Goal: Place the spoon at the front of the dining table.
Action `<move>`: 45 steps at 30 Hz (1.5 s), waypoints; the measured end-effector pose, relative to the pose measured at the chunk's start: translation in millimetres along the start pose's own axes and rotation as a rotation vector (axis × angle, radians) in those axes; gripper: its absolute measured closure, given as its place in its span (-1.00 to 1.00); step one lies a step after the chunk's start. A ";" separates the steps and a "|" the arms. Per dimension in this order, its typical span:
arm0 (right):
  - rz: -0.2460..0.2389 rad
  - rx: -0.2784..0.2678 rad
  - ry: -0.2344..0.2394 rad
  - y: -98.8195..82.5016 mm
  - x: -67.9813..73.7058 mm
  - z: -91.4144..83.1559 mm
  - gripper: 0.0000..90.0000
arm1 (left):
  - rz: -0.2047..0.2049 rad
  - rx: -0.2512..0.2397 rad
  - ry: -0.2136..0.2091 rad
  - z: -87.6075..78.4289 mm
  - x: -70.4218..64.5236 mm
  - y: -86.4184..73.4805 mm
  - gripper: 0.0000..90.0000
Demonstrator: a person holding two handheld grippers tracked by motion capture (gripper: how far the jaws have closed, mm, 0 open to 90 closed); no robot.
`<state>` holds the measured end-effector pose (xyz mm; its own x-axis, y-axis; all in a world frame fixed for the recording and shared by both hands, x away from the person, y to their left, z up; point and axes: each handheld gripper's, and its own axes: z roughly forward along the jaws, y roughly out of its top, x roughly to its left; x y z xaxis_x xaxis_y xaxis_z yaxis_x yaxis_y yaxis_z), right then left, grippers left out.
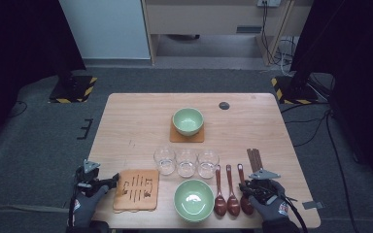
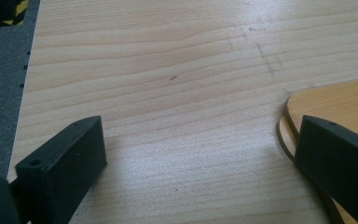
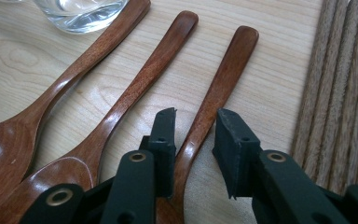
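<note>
Three dark wooden spoons lie side by side at the table's front right. My right gripper (image 1: pixel 248 187) (image 3: pixel 196 116) is low over the rightmost spoon (image 1: pixel 243 184) (image 3: pixel 228 70), its jaws on either side of the thin handle. A sliver of table shows between the handle and one jaw, so the pads do not press on it. At the front left, my left gripper (image 1: pixel 112 181) (image 2: pixel 200 135) stands wide open above bare wood. One of its jaws hangs over the edge of a square wooden mat (image 1: pixel 136 189) (image 2: pixel 340 98).
The middle spoon (image 3: pixel 154 74) and left spoon (image 3: pixel 88 60) lie close by, wooden chopsticks (image 1: pixel 255 159) (image 3: pixel 345 93) to the right. Three glasses (image 1: pixel 186 161) stand behind a green bowl (image 1: pixel 193 200). A second green bowl (image 1: pixel 188 120) sits on a coaster (image 1: pixel 187 137).
</note>
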<state>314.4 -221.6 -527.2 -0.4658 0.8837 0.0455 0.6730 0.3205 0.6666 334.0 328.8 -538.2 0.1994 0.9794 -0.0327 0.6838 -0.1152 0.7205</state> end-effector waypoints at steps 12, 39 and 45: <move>0.001 0.002 -0.036 0.1 -1.2 0.0 0.69 | 0.000 0.000 0.000 0.0 0.0 -0.1 -0.98; 0.046 0.009 -0.080 -0.3 3.0 -1.1 0.73 | 0.000 0.000 0.000 0.0 0.0 -0.1 -0.98; 0.062 0.012 -0.100 0.1 5.6 -1.0 0.80 | 0.000 0.000 0.000 0.0 0.0 -0.1 -0.98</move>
<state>311.3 -216.9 -526.2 -0.3639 0.9314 0.0109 0.7054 0.2679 0.6562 334.0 328.8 -538.2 0.1998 0.9793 -0.0326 0.6837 -0.1155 0.7205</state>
